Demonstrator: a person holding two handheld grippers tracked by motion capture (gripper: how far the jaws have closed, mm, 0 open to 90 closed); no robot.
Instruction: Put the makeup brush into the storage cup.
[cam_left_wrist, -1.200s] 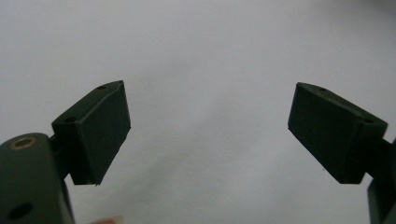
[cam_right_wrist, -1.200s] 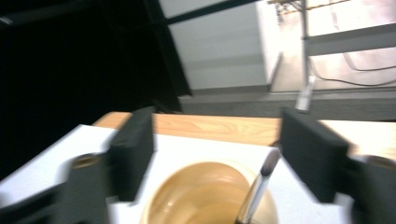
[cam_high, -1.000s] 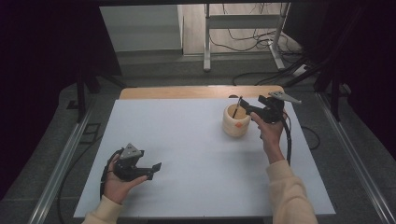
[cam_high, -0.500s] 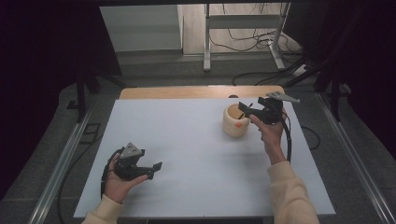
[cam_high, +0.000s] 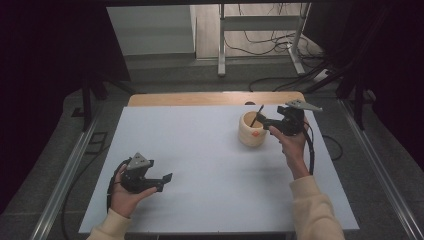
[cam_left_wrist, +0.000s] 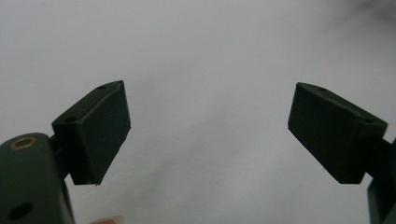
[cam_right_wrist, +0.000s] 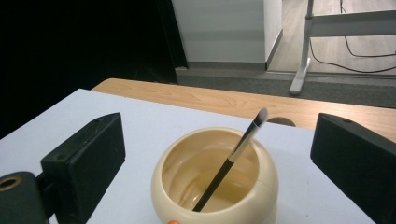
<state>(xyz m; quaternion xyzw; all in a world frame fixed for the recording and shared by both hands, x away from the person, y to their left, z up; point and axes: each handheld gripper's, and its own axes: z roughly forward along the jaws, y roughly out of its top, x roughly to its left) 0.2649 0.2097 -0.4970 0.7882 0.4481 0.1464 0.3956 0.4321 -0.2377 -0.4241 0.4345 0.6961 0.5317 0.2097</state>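
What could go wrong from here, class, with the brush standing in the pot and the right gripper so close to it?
1. The brush only leans on the rim of the pot, its tip poking out; a nudge from the right gripper, whose open jaws flank it, might flip it out.
2. The pot looks rounded, so a bump while backing away may rock or slide it.
3. The left gripper sits open and far off, too distant to steady anything.

A: Item one?
B: White table sheet (cam_high: 210, 165), laid over a wooden tabletop (cam_high: 200, 99) that shows along the far edge.
A: Beyond it?
B: Grey metal stand legs (cam_high: 221, 50) on the floor, black cables (cam_high: 260, 47) trailing between them; a pale wall panel (cam_high: 150, 30) to the left.
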